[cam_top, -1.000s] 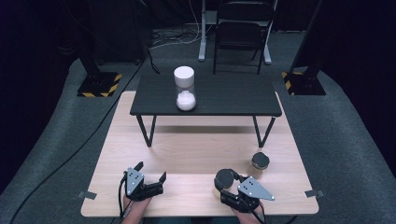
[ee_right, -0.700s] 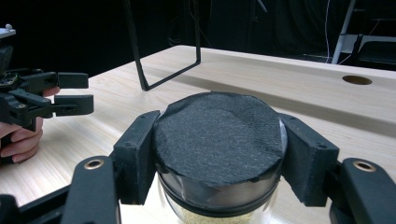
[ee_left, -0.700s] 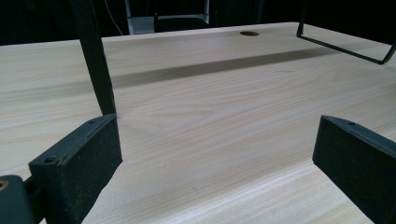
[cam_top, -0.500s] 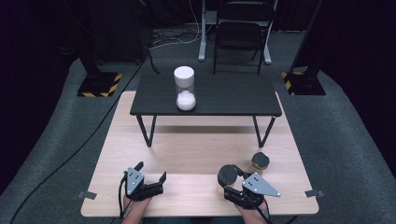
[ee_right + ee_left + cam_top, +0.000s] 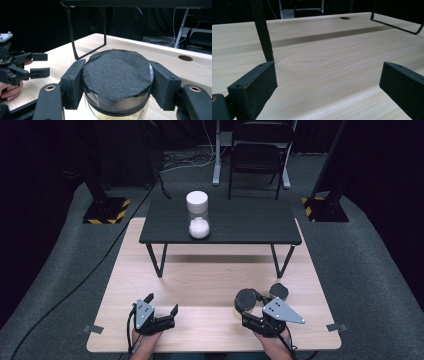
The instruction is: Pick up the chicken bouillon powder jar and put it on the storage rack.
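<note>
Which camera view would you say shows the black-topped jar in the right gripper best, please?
The right gripper view: the black-topped jar sits close up between the right gripper pads, showing its rough black cover, glass wall and yellowish grains inside. The high view shows it as a small dark disc at the jaws; the left gripper view looks across bare wooden table.

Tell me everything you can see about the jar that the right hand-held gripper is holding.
The jar is round, with clear glass-like walls and pale yellowish grains showing inside near the top. Its top is covered with rough black material, creased at the edges and wrapped down over the rim. It stands upright, clamped at the neck between the two black jaws of the right hand-held gripper. In the high view it sits above the near right part of the wooden table, beside a second dark-topped jar.
</note>
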The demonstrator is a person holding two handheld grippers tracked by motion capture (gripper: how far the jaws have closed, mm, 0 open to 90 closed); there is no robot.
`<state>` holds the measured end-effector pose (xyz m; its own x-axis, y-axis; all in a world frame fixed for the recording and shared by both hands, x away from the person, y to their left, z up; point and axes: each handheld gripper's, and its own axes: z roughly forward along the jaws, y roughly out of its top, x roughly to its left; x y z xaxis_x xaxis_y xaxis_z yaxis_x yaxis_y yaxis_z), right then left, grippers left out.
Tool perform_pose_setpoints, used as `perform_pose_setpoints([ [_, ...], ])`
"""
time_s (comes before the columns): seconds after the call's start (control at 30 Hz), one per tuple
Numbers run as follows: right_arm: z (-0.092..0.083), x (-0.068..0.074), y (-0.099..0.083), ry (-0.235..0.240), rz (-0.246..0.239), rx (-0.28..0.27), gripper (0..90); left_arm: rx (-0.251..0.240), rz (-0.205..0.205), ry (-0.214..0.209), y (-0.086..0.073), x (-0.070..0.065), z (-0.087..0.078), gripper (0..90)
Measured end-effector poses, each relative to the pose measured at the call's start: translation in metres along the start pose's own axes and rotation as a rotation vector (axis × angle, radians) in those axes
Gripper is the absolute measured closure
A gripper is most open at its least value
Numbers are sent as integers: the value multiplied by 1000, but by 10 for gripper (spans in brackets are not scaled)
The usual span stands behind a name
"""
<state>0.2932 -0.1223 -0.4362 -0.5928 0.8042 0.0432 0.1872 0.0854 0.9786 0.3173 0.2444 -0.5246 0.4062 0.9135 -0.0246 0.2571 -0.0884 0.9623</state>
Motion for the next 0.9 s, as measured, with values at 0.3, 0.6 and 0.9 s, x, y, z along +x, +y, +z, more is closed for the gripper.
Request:
perform_pose_setpoints([
  [0.3,-1,-4,13,-3,11,-16,345,3,3,1,0,0,0,9],
  [0.6,-6,-8,29,-12,3,-32,345,1,4,2,0,0,0,9],
  [0.9,-9,-12,47,-23,-8,-52,345,-3,4,1,0,0,0,9],
])
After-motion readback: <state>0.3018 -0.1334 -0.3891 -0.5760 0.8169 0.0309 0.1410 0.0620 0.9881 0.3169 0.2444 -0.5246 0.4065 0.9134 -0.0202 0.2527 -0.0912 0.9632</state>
